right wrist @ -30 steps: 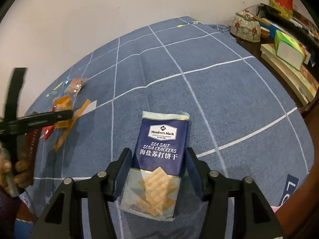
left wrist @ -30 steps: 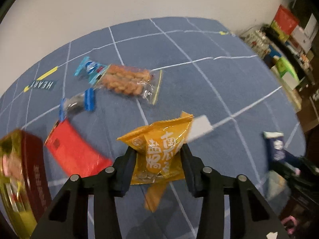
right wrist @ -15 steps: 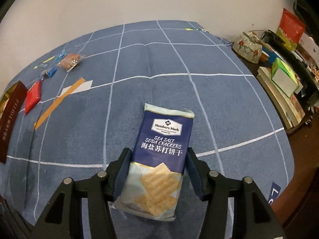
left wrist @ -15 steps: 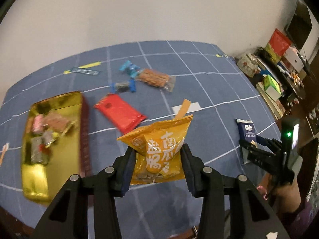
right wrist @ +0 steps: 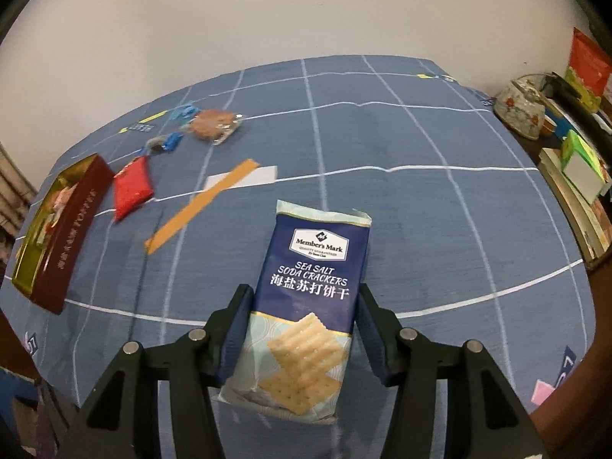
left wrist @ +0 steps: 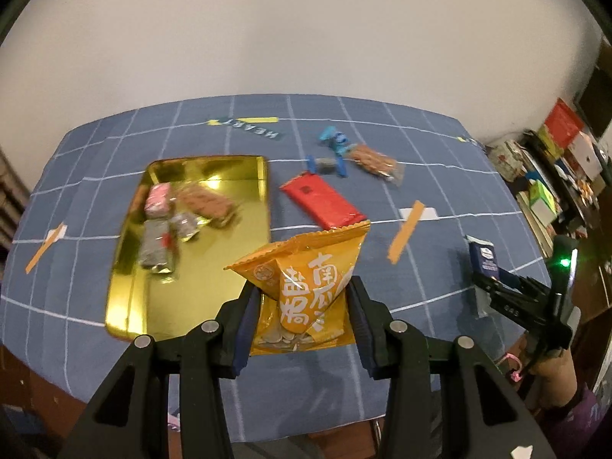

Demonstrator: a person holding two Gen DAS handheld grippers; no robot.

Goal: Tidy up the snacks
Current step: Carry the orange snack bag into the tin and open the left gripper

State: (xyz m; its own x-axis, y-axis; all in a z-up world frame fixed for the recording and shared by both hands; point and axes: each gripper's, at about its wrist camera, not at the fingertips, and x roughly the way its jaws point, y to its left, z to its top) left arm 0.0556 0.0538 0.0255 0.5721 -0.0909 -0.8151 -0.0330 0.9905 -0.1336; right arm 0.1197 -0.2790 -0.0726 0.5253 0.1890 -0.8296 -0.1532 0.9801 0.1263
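Observation:
My left gripper [left wrist: 304, 302] is shut on an orange snack bag [left wrist: 306, 287] and holds it above the table, just right of the gold tray [left wrist: 244, 252]. The tray holds several small wrapped snacks [left wrist: 179, 218]. My right gripper [right wrist: 304, 317] is shut on a navy soda cracker pack [right wrist: 310, 290], lifted over the blue checked cloth; it also shows in the left wrist view [left wrist: 484, 260]. A red packet [left wrist: 321, 201], a blue-ended candy [left wrist: 327, 164] and a clear bag of brown snacks [left wrist: 373, 158] lie on the cloth beyond the tray.
Orange tape strips [left wrist: 405, 231] and a white label [right wrist: 244, 178] mark the cloth. The tray's dark red side [right wrist: 72, 225] shows at the left of the right wrist view. Cluttered shelves with boxes [right wrist: 577, 168] and a floral pot [right wrist: 522, 109] stand right of the table.
My left gripper has pulled back and swung left with the orange bag, bringing the gold tray into full view. My right gripper has lifted slightly with the cracker pack.

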